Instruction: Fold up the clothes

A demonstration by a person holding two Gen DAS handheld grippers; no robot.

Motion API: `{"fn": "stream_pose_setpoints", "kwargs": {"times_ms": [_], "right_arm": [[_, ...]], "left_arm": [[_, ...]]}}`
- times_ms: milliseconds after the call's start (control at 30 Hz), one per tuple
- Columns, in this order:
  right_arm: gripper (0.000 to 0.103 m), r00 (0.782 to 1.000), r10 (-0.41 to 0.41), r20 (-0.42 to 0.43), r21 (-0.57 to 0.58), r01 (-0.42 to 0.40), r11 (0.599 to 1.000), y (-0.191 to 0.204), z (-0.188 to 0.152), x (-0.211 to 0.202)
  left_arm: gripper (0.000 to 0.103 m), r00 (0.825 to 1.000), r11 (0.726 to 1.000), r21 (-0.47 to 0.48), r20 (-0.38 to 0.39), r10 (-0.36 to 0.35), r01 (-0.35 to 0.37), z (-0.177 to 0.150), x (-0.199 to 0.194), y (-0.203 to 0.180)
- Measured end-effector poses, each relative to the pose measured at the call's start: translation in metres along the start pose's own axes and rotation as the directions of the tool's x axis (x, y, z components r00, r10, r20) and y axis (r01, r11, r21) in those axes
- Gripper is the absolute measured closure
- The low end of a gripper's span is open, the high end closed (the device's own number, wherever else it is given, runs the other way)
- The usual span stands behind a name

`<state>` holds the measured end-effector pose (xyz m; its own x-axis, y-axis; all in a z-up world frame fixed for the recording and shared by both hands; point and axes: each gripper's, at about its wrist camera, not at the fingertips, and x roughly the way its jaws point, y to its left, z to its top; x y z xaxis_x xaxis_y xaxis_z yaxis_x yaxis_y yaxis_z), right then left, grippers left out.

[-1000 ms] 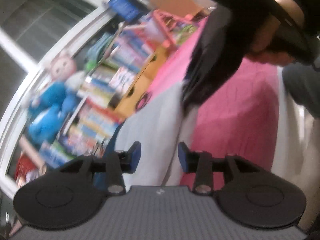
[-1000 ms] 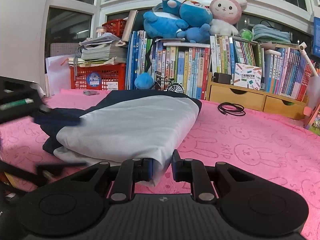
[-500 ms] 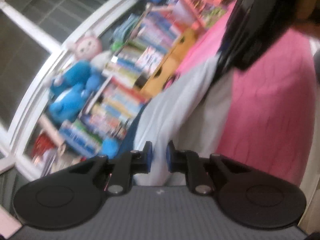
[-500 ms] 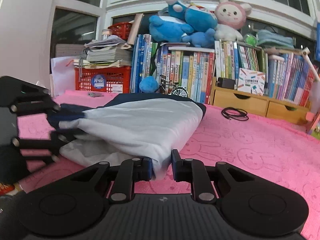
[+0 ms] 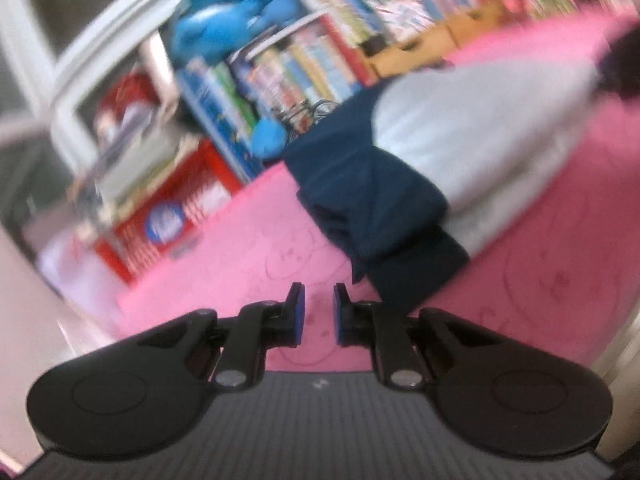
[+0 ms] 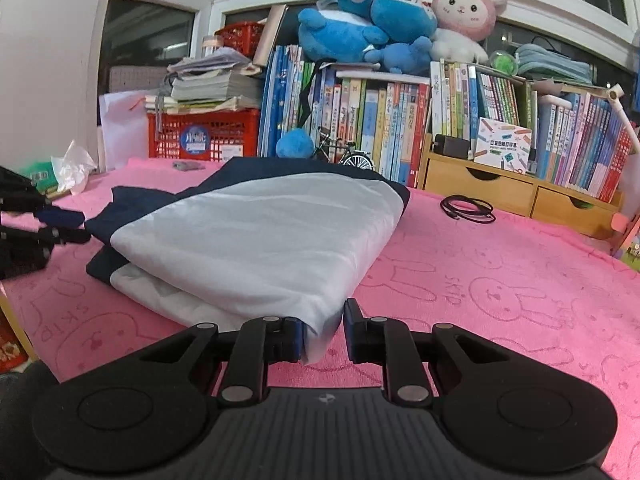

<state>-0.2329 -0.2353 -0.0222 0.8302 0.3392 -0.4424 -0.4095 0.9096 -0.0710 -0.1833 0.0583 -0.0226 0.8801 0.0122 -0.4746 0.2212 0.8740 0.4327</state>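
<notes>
your right hand-held gripper (image 6: 323,330) sits low over the pink desk (image 6: 500,280), jaws drawn nearly together on the near white corner of the folded garment (image 6: 256,248); the cloth runs between the pads, so you have that corner pinched. the rest of the garment lies ahead of that gripper and to its left, white on top with a navy part along the far and left edges.

your left hand-held gripper (image 5: 319,310) has its jaws narrowed to a small gap with nothing between them, only pink cloth showing through. the navy end of the garment (image 5: 372,208) lies just ahead of it and to its right, not touched. that view is blurred, so the finer folds are hard to read.

i'd judge the fold mostly made and you're at the tidying stage. the next move likely calls for opening the left jaws, catching the loose navy edge, and squaring it against the corner you hold, without dragging the stack.
</notes>
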Motion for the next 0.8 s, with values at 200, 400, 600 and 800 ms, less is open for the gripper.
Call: {"fn": "stream_pose_setpoints", "kwargs": {"times_ms": [200,400,600,800], "right_arm": [[0.081,1.0,-0.001,-0.031,-0.019,0.001,1.0,0.001,0.002,0.001],[0.081,0.999,-0.004,-0.045,-0.046,0.002,0.999,0.002,0.003,0.0],[0.077,0.998,-0.002,-0.059,-0.066,-0.001,0.998,0.002,0.004,-0.001],[0.065,0.996,0.041,-0.078,-0.064,-0.046,0.997,-0.008,0.006,-0.006]], "left_arm": [[0.087,0.983,0.912,-0.368,0.034,-0.179,0.179,0.009,-0.003,0.045],[0.085,0.965,0.848,-0.465,0.08,-0.248,0.256,0.018,0.003,0.061],[0.078,0.963,0.852,-0.452,0.079,-0.258,0.265,0.021,0.01,0.056],[0.068,0.956,0.846,-0.451,0.074,-0.283,0.285,0.023,0.016,0.052]]}}
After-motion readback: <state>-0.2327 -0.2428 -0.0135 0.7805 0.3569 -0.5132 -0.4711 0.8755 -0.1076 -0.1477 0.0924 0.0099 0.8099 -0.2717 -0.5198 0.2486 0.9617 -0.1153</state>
